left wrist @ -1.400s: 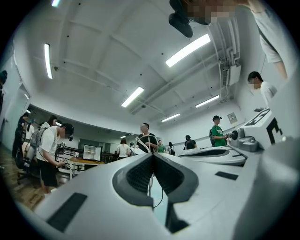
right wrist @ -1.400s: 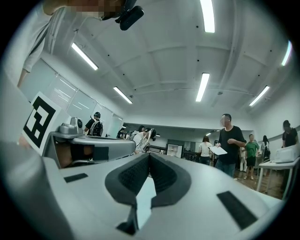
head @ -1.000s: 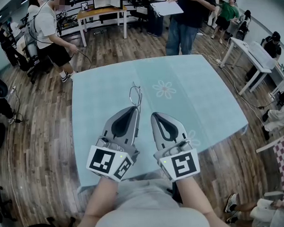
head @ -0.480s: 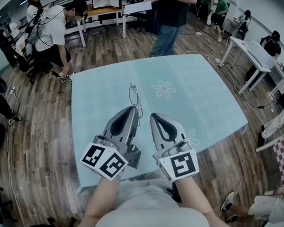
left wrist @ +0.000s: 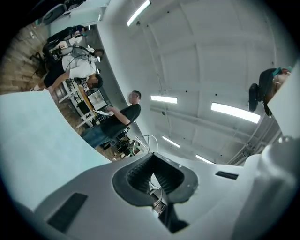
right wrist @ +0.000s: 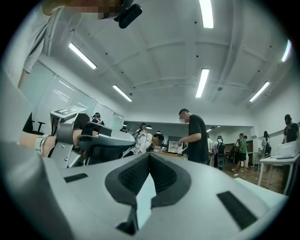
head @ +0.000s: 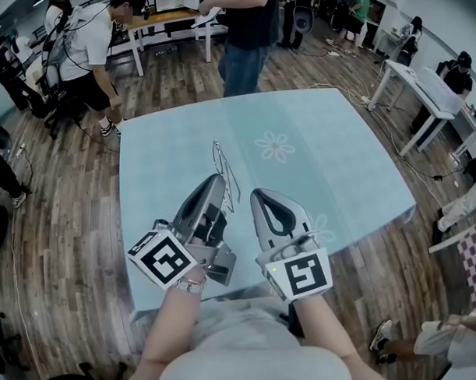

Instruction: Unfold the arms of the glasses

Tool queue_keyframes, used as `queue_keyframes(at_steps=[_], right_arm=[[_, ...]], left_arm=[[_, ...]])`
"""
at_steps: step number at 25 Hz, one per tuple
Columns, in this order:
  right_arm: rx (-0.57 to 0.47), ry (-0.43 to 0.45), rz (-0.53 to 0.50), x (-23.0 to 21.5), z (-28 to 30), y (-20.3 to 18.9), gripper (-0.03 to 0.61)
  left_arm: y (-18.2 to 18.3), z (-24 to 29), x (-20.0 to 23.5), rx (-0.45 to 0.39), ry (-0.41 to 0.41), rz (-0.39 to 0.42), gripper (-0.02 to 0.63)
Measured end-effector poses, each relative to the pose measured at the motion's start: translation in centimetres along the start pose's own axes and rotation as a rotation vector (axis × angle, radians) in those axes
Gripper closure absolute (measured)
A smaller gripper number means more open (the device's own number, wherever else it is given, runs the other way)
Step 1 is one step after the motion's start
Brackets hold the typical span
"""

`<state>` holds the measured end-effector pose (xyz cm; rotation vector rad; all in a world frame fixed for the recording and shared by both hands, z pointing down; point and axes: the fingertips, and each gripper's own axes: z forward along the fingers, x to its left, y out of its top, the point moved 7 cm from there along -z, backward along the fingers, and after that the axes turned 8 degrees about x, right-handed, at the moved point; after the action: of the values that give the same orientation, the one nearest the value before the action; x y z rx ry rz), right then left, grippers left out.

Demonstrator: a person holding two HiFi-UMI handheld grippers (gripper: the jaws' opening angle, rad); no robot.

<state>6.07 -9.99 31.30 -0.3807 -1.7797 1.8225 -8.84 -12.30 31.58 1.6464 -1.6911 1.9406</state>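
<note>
Glasses poke out past the tips of the left gripper at mid-frame, pinched by their thin wire above the table, likely to steady them for unfolding. The right gripper, just beside, is clenched on nothing. Only the left gripper view shows wire running between the pads.

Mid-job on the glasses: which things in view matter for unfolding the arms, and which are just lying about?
Job in hand:
glasses, clamped in the left gripper
right gripper, shut and empty

Just about:
blue tablecloth with flower print
white desk
standing person
</note>
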Motion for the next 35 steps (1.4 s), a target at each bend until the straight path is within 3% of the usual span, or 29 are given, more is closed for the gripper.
queue_keyframes(at_steps=[14,16,18,28,35], right_arm=[[0.018,0.076,0.071,0.0,-0.2,-1.1,0.569],[0.022,0.091,0.072,-0.1,-0.1,-1.1,0.537],[0.041,0.107,0.063,0.0,0.2,-1.2,0.429],[0.110,0.138,0.017,1.3,0.3,-2.9,0.426],[0.144,0.148,0.006,2.0,1.0,-3.5,0.467]], left_arm=[[-0.3,0.1,1.2,0.000,-0.014,-0.299,0.604],[-0.1,0.1,1.4,-0.005,-0.012,-0.321,0.604],[0.1,0.1,1.7,-0.009,-0.015,-0.344,0.604],[0.4,-0.3,2.0,-0.024,-0.007,-0.422,0.604],[0.7,-0.1,2.0,-0.024,-0.013,-0.456,0.604]])
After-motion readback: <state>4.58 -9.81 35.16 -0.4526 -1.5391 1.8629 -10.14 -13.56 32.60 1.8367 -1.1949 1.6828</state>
